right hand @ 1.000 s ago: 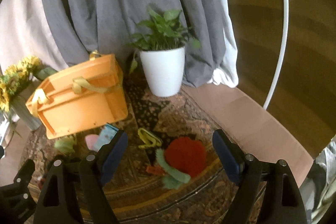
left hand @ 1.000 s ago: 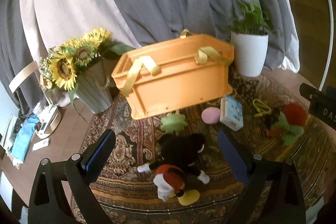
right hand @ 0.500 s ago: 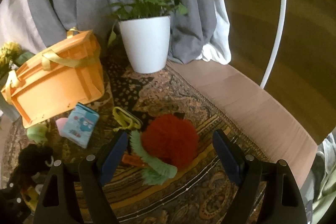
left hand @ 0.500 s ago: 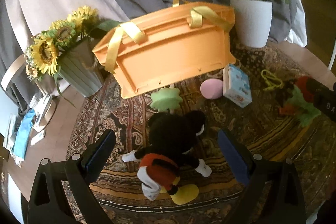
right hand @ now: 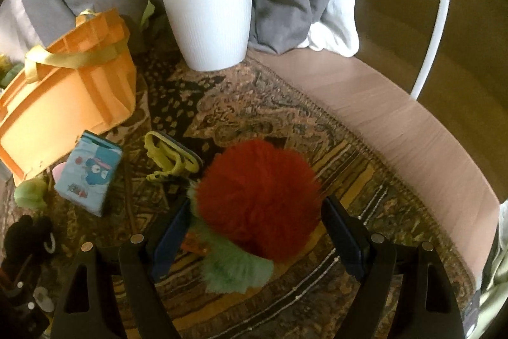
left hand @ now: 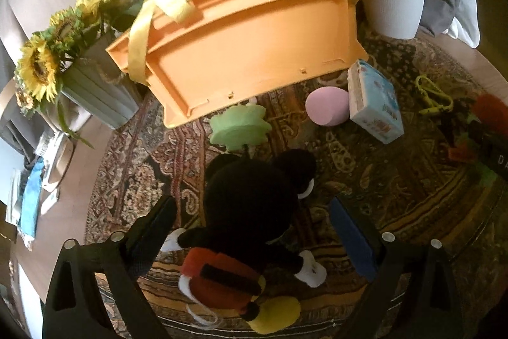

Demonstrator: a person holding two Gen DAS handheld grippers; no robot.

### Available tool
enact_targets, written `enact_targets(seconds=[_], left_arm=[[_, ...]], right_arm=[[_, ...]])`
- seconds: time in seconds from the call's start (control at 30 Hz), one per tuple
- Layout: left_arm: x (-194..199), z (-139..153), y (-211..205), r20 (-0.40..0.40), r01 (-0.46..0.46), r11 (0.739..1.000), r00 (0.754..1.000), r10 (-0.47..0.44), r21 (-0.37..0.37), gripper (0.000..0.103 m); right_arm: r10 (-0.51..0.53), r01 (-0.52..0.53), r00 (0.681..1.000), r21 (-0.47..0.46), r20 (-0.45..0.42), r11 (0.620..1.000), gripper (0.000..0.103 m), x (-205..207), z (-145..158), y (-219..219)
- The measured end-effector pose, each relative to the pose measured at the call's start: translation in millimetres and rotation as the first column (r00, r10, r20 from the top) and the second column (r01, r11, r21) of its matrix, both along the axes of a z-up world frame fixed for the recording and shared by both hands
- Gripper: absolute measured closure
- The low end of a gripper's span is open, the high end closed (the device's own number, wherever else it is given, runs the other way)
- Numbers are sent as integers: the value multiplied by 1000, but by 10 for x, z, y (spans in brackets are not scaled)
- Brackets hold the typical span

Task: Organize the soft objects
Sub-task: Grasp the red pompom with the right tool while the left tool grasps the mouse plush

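A black mouse plush [left hand: 254, 205] with red shorts and yellow shoes lies on the patterned rug [left hand: 397, 196]. My left gripper [left hand: 250, 205] straddles it; the jaws are closing, and a gap shows between each pad and the toy. A fluffy red plush [right hand: 257, 199] with green fuzzy leaves [right hand: 235, 272] sits between the fingers of my right gripper [right hand: 255, 205], which stands open close around it. The orange crate [left hand: 254, 46] with yellow ribbon handles stands behind. Near it lie a green soft toy [left hand: 239, 127], a pink soft egg [left hand: 328, 110] and a pale blue pack [left hand: 374, 104].
A white plant pot [right hand: 211, 18] stands at the rug's back, grey curtains behind it. A sunflower vase [left hand: 95, 84] stands left of the crate. A yellow-green strap [right hand: 171, 158] lies between the blue pack and the red plush. Bare wood floor [right hand: 397, 123] borders the rug on the right.
Both grippers have come down and tipped further toward the rug. The mouse plush now lies between the left fingers, and the red plush between the right fingers.
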State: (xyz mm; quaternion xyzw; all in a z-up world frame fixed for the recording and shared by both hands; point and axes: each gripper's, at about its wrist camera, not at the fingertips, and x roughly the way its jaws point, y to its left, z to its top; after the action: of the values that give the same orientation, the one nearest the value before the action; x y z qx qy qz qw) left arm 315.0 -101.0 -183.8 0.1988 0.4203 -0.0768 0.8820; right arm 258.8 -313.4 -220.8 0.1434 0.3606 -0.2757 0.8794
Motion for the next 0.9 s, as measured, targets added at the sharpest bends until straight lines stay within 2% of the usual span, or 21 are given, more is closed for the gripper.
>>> enact_targets(seconds=[0.1,0.17,0.23,0.3,0.43,0.53,0.73,0.9], left_arm=[[34,-76,-13,-22,3,1000,1000,-3,2,14],[69,-137,-15,-51,1,1000,999,-1,-1,23],[79,-167,-8,-45,-8,1000,999,8,7,24],[76,-167,-6,-39,-6,1000,999,6,11,28],[55,-141,7,-15,3,1000,1000,-3,23,39],[64,-131,49,-19,4,1000,1000,-4,6,41],[48,-59,155,-37,-1,997,999,-1,-72,42],[-36,63,210,-24,3,994,1000,-6,-111,43]], right_arm=[[5,-5,1000,17,-7,1000,21,49,-42,-30],[5,-5,1000,23,-15,1000,24,76,-61,-42],[9,-8,1000,23,-18,1000,37,92,-67,-36],[15,-15,1000,16,-20,1000,46,102,-64,-22],[24,-23,999,18,-24,1000,54,122,-70,-8],[41,-41,999,13,-15,999,56,118,-34,26],[109,-109,994,-9,14,994,57,75,114,200],[158,-158,987,-5,32,987,57,38,234,319]])
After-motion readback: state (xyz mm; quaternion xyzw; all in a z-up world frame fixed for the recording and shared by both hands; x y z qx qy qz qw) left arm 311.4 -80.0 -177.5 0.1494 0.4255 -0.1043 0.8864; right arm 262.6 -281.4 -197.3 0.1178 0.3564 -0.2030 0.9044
